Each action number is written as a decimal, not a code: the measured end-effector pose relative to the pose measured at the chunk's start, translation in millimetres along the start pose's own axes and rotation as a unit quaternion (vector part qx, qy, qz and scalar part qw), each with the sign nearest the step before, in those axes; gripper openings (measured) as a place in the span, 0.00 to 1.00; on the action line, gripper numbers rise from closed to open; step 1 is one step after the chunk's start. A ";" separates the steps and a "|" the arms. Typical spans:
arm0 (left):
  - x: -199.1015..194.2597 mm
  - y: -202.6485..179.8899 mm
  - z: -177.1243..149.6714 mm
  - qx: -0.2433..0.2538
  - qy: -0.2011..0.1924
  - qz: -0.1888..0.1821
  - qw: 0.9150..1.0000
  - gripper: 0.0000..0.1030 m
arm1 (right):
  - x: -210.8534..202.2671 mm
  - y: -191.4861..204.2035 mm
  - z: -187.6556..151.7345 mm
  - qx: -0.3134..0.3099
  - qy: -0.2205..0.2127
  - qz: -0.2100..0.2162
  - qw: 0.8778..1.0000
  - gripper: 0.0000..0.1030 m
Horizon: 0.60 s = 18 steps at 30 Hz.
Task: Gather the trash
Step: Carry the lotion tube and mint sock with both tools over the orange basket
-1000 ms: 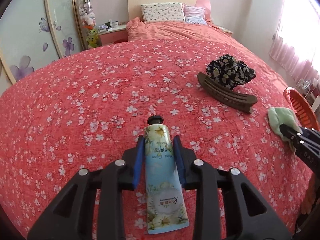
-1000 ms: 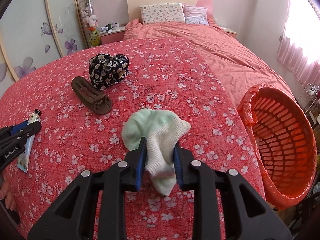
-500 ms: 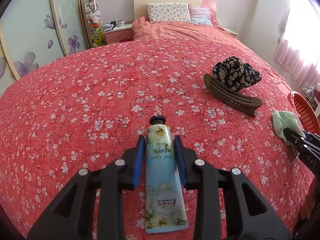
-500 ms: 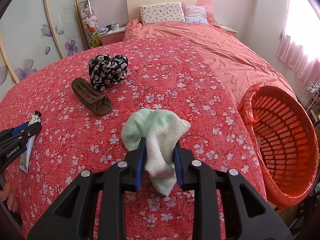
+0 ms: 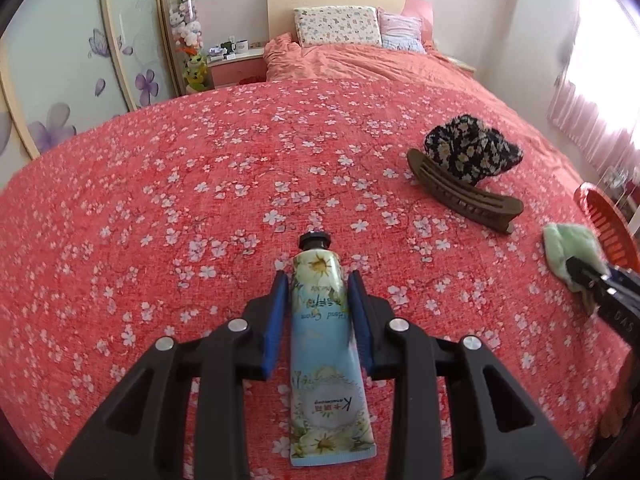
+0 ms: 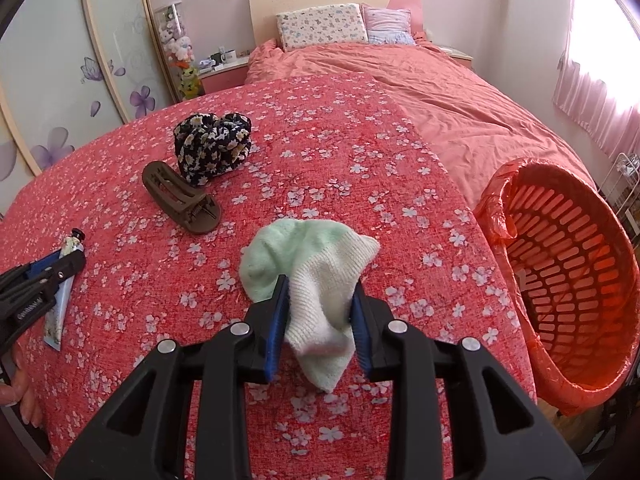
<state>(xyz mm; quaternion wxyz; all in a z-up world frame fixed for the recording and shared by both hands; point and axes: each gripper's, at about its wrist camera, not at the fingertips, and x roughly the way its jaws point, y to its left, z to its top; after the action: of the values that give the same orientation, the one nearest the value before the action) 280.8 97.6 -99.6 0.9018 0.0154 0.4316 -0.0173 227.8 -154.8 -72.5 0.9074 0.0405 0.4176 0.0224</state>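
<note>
My left gripper (image 5: 318,280) is shut on a hand cream tube (image 5: 325,344) with a black cap and flower print, held over the red floral bedspread. My right gripper (image 6: 320,286) is shut on a pale green and white sock (image 6: 316,264), which hangs between the blue pads. The sock also shows at the right of the left wrist view (image 5: 568,252). The tube shows at the left of the right wrist view (image 6: 66,276). An orange basket (image 6: 568,280) lined with an orange bag stands beside the bed, to the right of the right gripper.
A brown hair claw clip (image 6: 180,198) and a black floral scrunchie (image 6: 212,146) lie on the bedspread (image 5: 160,200) between the two grippers. Pillows (image 6: 324,26) and a headboard are at the far end. A nightstand and wardrobe doors stand at the left.
Both grippers keep their hold. The left gripper with the tube has shifted slightly, so the clip and scrunchie sit a little further right in its view. The right view has barely changed.
</note>
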 end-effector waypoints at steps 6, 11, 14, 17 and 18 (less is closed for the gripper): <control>-1.8 -3.0 -0.1 0.007 0.001 -0.003 1.000 0.27 | -9.2 -5.3 -3.1 0.006 -0.011 0.028 1.000 0.12; -16.2 -4.1 -3.0 0.010 -0.010 -0.007 1.000 0.27 | -25.8 -11.5 -3.6 0.020 -0.030 0.047 0.998 0.10; -27.4 -9.0 -1.5 0.015 -0.018 -0.012 1.000 0.27 | -39.1 -16.4 -1.4 0.026 -0.045 0.052 0.997 0.10; -40.7 -17.9 2.0 0.022 -0.030 -0.019 0.999 0.27 | -54.8 -22.2 1.6 0.031 -0.063 0.052 0.996 0.10; -46.2 -22.2 3.8 0.025 -0.035 -0.023 0.999 0.27 | -61.2 -25.1 2.7 0.033 -0.070 0.051 0.996 0.10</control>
<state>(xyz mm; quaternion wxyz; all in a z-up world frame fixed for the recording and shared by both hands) 253.8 76.1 -61.6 0.9148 0.0277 0.3999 -0.0491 190.2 -184.6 -26.8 0.9304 0.0931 0.3507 0.0520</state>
